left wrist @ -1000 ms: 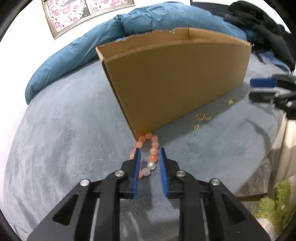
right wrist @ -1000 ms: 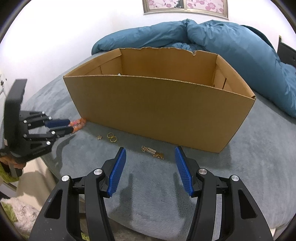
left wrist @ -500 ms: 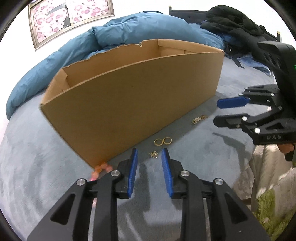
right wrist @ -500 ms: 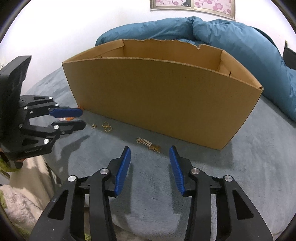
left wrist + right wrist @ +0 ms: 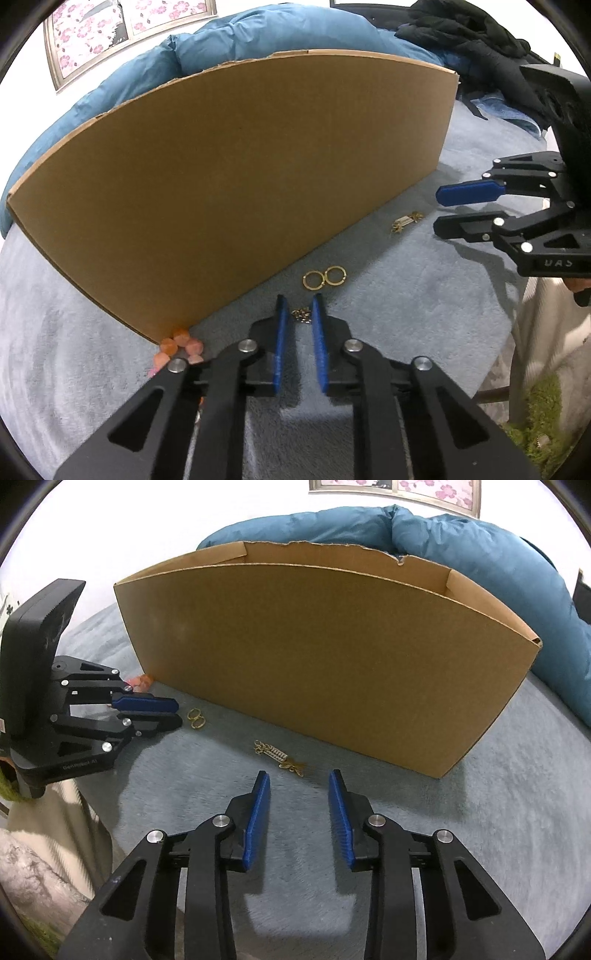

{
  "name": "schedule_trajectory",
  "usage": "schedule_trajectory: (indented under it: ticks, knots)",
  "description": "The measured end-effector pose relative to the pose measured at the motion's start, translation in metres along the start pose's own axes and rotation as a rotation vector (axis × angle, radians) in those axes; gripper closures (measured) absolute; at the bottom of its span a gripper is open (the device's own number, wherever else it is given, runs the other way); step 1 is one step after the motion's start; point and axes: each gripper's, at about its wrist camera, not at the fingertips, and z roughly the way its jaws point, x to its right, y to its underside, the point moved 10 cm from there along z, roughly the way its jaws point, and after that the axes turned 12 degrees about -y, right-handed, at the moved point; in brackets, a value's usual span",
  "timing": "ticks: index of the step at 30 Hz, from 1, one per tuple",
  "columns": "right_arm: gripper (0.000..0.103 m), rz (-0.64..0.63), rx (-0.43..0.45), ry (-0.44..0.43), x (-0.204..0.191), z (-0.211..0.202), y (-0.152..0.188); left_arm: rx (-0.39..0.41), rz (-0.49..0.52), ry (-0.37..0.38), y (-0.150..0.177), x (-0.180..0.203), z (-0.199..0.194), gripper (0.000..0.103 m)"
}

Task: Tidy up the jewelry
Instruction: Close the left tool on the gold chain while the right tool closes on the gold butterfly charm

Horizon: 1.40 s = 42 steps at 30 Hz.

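Observation:
Jewelry lies on a grey bedspread in front of a tall cardboard box (image 5: 240, 177). My left gripper (image 5: 300, 298) is low over the spread, its jaws closing, with a tiny gold earring piece (image 5: 301, 316) in the narrow gap between its blue pads; the pads do not press on it. Two gold rings (image 5: 325, 278) lie just beyond. An orange bead bracelet (image 5: 179, 343) sits at the box's left corner. My right gripper (image 5: 299, 774) is also closing, with nothing between its fingers. A gold chain charm (image 5: 280, 757) lies just ahead of its tips.
A blue duvet (image 5: 461, 539) is heaped behind the box (image 5: 325, 657), with black clothes (image 5: 472, 33) at the far right. The bed's edge runs close on the near side, with a green rug (image 5: 535, 413) below. The two grippers stand close, side by side.
My left gripper has moved right, away from the bead bracelet, to the small gold piece, and its jaws have narrowed. My right gripper has sunk toward the chain charm and narrowed.

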Motion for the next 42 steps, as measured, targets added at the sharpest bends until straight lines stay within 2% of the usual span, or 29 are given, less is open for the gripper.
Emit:
schedule_trajectory:
  ticks: [4, 18, 27, 42]
  knots:
    - [0.072, -0.022, -0.003, -0.003, 0.001, 0.002, -0.001, 0.002, 0.016, -0.002, 0.001, -0.001, -0.001, 0.099]
    - [0.082, -0.081, -0.024, -0.046, 0.0, 0.014, -0.006, -0.005, 0.003, -0.011, 0.007, -0.005, -0.007, 0.1]
    - [0.087, -0.055, -0.039, -0.065, 0.007, 0.031, -0.01, -0.008, -0.003, -0.008, 0.005, -0.006, -0.004, 0.1]
    - [0.09, -0.043, -0.023, -0.055, 0.007, 0.023, -0.004, 0.011, 0.014, -0.019, 0.007, -0.006, -0.003, 0.1]
